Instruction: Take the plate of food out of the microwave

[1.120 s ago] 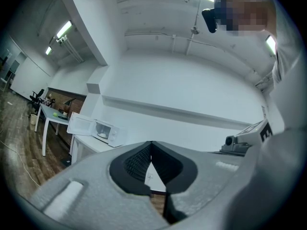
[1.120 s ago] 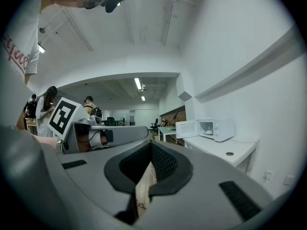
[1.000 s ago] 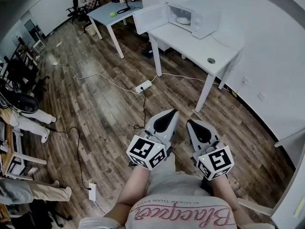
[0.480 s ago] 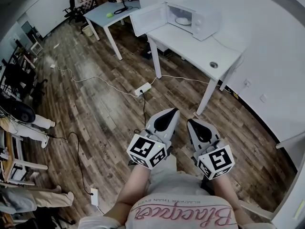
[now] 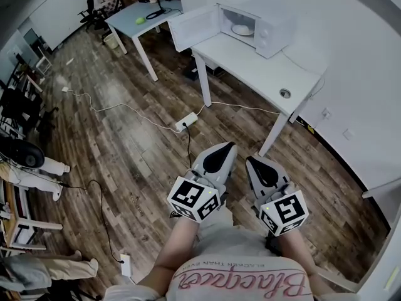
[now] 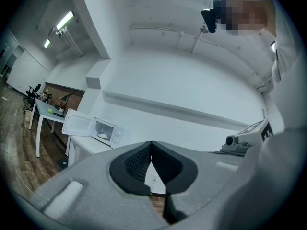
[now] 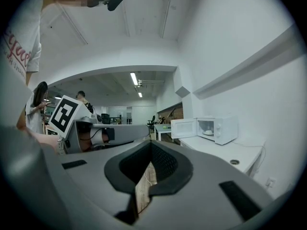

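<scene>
Floor (image 5: 135, 133) lies open between table (image 5: 254, 60) edge and left gripper (image 5: 229, 146), right gripper (image 5: 249, 160), jaws closed.

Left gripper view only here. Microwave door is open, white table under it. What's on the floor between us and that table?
Observer: The head view shows a power strip lying on the wood floor, just short of the white table.
Operator: Right tool state?
Observer: Right tool has its jaws together, with nothing between them.
Operator: Anything on the tabletop besides the microwave?
Observer: A round cable hole near the table's right end, apart from the microwave.
</scene>
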`<state>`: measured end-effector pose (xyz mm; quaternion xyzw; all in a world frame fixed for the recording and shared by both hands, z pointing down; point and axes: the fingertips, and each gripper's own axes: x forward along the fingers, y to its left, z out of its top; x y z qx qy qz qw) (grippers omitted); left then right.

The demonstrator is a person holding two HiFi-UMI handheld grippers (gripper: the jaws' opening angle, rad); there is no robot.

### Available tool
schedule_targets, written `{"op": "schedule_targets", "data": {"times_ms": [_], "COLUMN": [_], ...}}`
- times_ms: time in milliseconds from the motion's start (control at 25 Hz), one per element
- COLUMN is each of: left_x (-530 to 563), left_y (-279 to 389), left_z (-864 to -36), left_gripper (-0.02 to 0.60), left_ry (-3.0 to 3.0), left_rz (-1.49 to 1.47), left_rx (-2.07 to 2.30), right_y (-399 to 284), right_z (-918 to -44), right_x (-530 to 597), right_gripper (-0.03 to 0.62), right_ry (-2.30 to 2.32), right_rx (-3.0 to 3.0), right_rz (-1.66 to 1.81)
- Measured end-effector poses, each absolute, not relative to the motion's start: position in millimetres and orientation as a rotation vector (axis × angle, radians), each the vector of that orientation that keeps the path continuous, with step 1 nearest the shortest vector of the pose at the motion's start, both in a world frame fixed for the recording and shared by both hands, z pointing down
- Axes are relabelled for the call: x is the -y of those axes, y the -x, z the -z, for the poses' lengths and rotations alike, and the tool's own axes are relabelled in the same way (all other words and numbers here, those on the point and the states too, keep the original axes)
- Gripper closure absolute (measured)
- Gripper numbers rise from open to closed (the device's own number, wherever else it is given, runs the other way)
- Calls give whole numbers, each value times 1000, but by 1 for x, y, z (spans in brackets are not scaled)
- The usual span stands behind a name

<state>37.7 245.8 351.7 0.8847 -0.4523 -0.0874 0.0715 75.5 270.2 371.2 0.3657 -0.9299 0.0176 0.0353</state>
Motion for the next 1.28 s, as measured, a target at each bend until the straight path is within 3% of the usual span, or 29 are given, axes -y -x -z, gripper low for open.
{"op": "schedule_targets", "data": {"times_ms": [1280], "left_x": [-114], "left_y": [18], "left_z": [-342], "left_gripper": [574], "left_ry": [-2694], "left_rz": [291], "left_rx": [1248], "right_y": [-15], "right_z": [-364], "right_x": [-139], "right_gripper": [588], "right_ry": [-1222], "right_rx": [2830], "right_rz": [-90]}}
